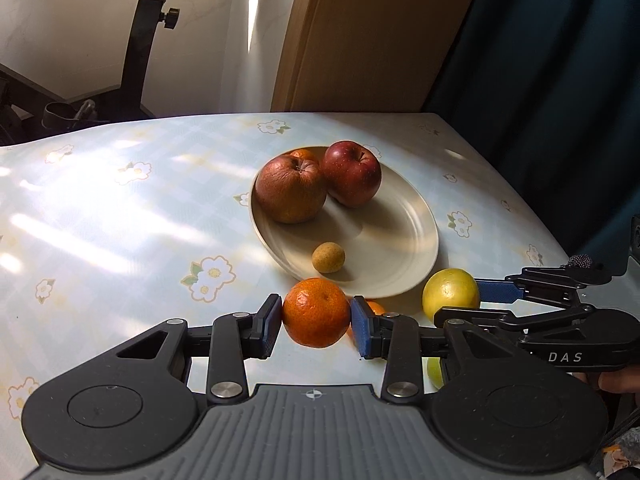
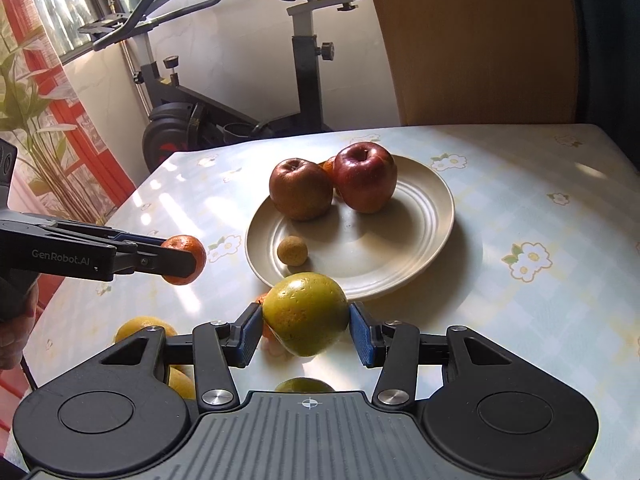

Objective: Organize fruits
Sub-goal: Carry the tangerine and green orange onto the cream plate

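Observation:
My left gripper (image 1: 316, 322) is shut on a mandarin orange (image 1: 316, 312) and holds it just in front of the cream plate (image 1: 400, 240); it also shows in the right wrist view (image 2: 182, 260). My right gripper (image 2: 306, 328) is shut on a yellow-green citrus fruit (image 2: 306, 312), close to the plate's near rim (image 2: 400, 280); this fruit shows in the left wrist view (image 1: 450, 292). On the plate lie two red apples (image 1: 290, 188) (image 1: 352, 172), a small orange behind them (image 1: 304, 155) and a small tan round fruit (image 1: 328, 257).
More citrus lies on the flowered tablecloth (image 2: 540, 220) near me: yellow fruits (image 2: 140, 328), a green one (image 2: 304, 385) and a small orange one (image 1: 376, 307). An exercise bike (image 2: 240, 100) stands beyond the table's far left edge. A wooden chair back (image 1: 372, 36) is behind the table.

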`<move>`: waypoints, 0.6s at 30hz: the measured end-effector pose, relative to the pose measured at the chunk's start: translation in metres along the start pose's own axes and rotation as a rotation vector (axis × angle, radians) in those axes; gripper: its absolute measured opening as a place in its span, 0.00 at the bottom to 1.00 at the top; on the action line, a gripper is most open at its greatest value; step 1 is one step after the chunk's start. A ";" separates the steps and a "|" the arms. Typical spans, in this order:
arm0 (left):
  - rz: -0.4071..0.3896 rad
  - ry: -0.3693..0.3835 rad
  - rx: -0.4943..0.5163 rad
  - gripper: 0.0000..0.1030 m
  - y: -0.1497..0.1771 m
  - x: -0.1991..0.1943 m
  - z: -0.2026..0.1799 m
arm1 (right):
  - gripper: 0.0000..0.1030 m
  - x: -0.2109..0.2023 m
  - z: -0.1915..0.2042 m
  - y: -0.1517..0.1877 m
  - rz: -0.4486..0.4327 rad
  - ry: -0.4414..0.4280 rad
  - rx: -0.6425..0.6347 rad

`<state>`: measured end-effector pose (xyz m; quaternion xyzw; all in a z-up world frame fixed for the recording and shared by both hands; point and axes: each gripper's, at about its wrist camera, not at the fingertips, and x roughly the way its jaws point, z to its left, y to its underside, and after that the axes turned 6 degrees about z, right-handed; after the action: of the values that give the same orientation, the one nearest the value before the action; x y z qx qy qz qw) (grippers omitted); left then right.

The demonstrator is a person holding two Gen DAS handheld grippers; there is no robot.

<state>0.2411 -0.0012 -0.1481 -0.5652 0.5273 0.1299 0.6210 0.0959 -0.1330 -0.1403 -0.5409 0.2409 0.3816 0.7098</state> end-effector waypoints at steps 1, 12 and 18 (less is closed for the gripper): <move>-0.009 -0.002 0.003 0.38 -0.003 -0.002 -0.001 | 0.42 -0.002 -0.001 -0.005 -0.009 0.002 -0.007; -0.071 -0.053 0.026 0.38 -0.046 0.008 -0.008 | 0.42 0.000 -0.024 -0.054 -0.064 0.103 -0.114; -0.022 -0.071 -0.013 0.38 -0.054 0.044 -0.003 | 0.42 0.032 -0.052 -0.069 0.004 0.117 -0.113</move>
<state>0.2979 -0.0405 -0.1520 -0.5699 0.4977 0.1465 0.6372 0.1739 -0.1819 -0.1394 -0.6008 0.2610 0.3638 0.6622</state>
